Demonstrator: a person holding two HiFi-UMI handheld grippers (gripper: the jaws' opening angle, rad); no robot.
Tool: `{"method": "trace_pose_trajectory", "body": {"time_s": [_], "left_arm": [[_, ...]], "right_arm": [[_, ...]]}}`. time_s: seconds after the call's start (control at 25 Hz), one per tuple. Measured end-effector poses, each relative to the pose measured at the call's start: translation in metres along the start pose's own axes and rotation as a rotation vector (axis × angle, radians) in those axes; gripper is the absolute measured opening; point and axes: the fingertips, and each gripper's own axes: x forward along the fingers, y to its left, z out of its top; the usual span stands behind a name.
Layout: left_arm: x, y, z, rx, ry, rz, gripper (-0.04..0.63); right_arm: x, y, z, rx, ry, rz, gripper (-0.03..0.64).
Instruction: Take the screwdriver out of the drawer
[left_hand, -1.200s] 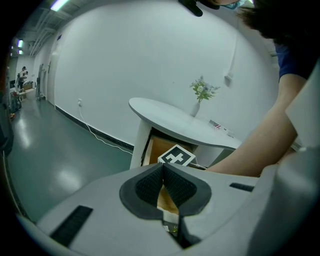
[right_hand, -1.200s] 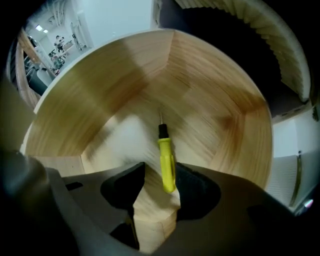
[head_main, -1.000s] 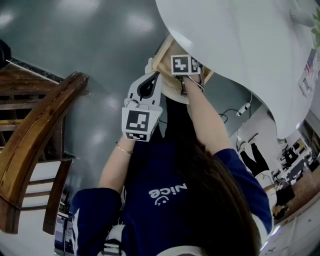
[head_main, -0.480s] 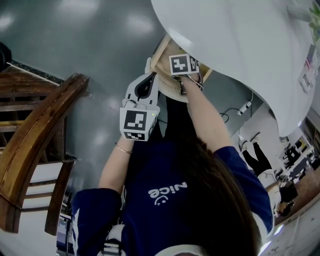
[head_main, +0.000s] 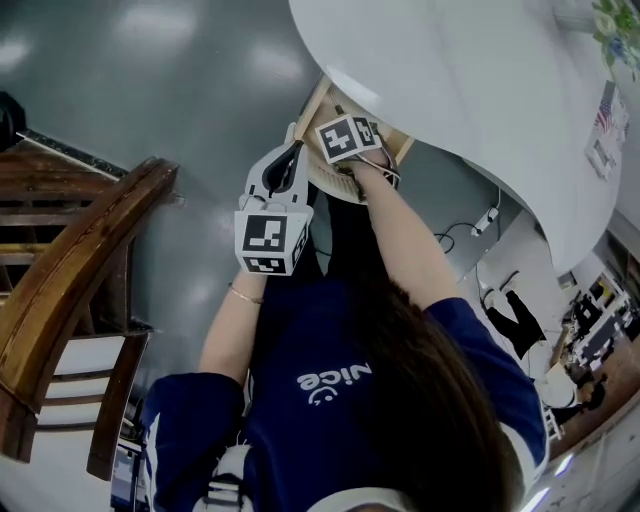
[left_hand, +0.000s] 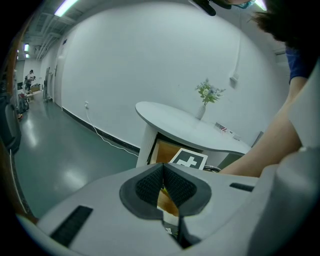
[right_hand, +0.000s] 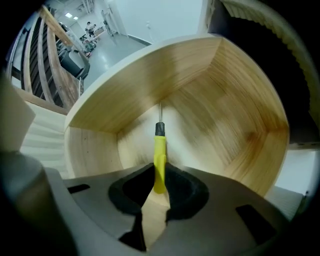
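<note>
Screwdriver (right_hand: 159, 150): inside the wooden drawer (right_hand: 210, 100), thin metal tip pointing deeper in.
Right claw (right_hand: 159, 176): just squeezed closed, now pinching the yellow handle.
Left claw (left_hand: 162, 170): pressed together, nothing in it.
Feel: probably light, hard and a bit slippery; hold the fat handle, not the thin tip.

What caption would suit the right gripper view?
Right gripper, jaws just closed on the yellow screwdriver in the wooden drawer.
</note>
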Motion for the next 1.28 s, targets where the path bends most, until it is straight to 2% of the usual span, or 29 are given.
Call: {"method": "trace_pose_trajectory", "body": {"time_s": [0.2,0.56,0.8,1.0,1.28], "left_arm": [[-0.004,-0.003,0.008,-0.004,-0.018,0.008,0.005],[-0.014,-0.002,0.024,-0.003,-0.049,0.029,0.005],[-0.021,-0.002,0.024,-0.022,-0.03,0.033,0.005],[-0.022,-0.012,0.026,-0.005,-0.023,0.028,0.005],[-0.022,-0.029,0.033,0.019,-0.037,-0.011,0.005]], "right_arm": [[-0.016,0.006,-0.009,-0.023,0.02,0.006,0.072],[-0.057,0.014,-0.023,-0.043,-0.031,0.009,0.072],[-0.087,0.023,-0.031,-0.027,-0.112,0.031,0.072],[-0.109,0.018,-0.04,-0.012,-0.174,0.036,0.072],[-0.147,0.016,-0.047,0.085,-0.308,0.068,0.072]]}}
